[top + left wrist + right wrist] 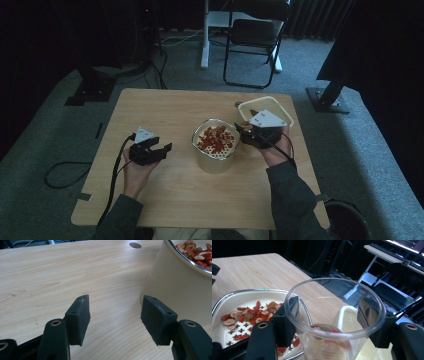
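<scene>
A cream bowl (216,164) of red dried fruit slices (216,138) stands at the table's middle. My right gripper (247,131) hangs just right of the bowl, above its rim. In the right gripper view my right gripper (329,312) is shut on a clear plastic cup (332,340), one pad on each side of its wall. A few red pieces lie in the cup's bottom. My left gripper (162,150) rests low on the table left of the bowl. Its jaws stand open, and my left gripper (115,317) has bare wood between them, the bowl's wall (180,290) just beside the right jaw.
A white rectangular container (286,109) stands behind my right hand near the table's back right. A round cable hole (239,105) is in the tabletop next to it. A folding chair (252,35) and cables are on the floor beyond the table.
</scene>
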A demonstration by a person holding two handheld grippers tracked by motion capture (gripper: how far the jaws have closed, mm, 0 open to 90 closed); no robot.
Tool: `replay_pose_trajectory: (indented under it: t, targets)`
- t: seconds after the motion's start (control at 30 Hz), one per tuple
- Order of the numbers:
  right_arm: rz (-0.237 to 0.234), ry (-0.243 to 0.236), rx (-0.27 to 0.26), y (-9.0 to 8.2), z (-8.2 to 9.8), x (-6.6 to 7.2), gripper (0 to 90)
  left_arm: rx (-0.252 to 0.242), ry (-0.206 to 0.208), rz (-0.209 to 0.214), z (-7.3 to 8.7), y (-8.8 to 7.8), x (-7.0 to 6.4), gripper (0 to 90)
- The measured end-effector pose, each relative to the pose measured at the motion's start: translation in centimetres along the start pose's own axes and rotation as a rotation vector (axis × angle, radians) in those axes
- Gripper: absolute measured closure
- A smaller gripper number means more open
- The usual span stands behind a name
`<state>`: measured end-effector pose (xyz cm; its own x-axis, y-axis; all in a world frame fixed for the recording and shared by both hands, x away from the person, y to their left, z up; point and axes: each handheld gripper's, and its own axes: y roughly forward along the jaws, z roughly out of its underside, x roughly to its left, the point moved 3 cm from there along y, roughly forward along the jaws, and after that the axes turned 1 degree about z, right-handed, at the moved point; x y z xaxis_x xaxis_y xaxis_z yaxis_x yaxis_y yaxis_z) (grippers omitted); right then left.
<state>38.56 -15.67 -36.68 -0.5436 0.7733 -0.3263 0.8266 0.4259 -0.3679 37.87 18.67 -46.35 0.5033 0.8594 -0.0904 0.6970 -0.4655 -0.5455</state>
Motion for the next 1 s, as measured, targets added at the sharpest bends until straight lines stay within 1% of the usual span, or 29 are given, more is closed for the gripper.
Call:
replay_pose_trajectory:
  t: [0.13,0.2,0.27,0.43,0.53,0.63,0.77,0.87,0.93,1.0]
  targets:
    - [0.001,-0.034,0.008,-0.1,-0.4,0.1,34.0,-0.002,-0.005,0.0,0.0,0.0,0.1,40.8]
    - [0.01,-0.066,0.024,0.0,-0.6,0.2,34.1,-0.003,-0.006,0.001,0.0,0.0,0.1,40.8]
    - [0.02,-0.107,0.043,0.1,-1.0,0.3,34.1,-0.003,-0.006,0.003,0.0,0.0,0.0,40.9]
    - [0.026,-0.173,0.077,0.4,-1.8,0.3,34.1,-0.005,-0.004,0.007,0.0,0.0,0.0,40.9]
    - [0.038,-0.224,0.103,0.8,-2.1,0.3,34.1,-0.008,-0.007,0.009,0.0,0.0,-0.1,40.8]
    - [0.051,-0.271,0.121,1.1,-2.2,0.5,34.2,-0.009,-0.009,0.008,0.0,0.0,0.0,40.9]
    - [0.057,-0.339,0.153,1.8,-2.1,0.7,34.2,-0.01,-0.008,0.008,0.0,0.0,0.0,40.9]
    - [0.052,-0.373,0.171,2.1,-2.0,0.9,34.3,-0.009,-0.009,0.007,0.0,-0.1,0.1,40.9]
    - [0.063,-0.414,0.184,2.3,-1.9,1.1,34.3,-0.008,-0.009,0.005,0.1,-0.1,0.1,40.9]
    - [0.063,-0.453,0.197,2.4,-1.9,1.3,34.3,-0.008,-0.01,0.006,0.1,-0.1,0.1,40.9]
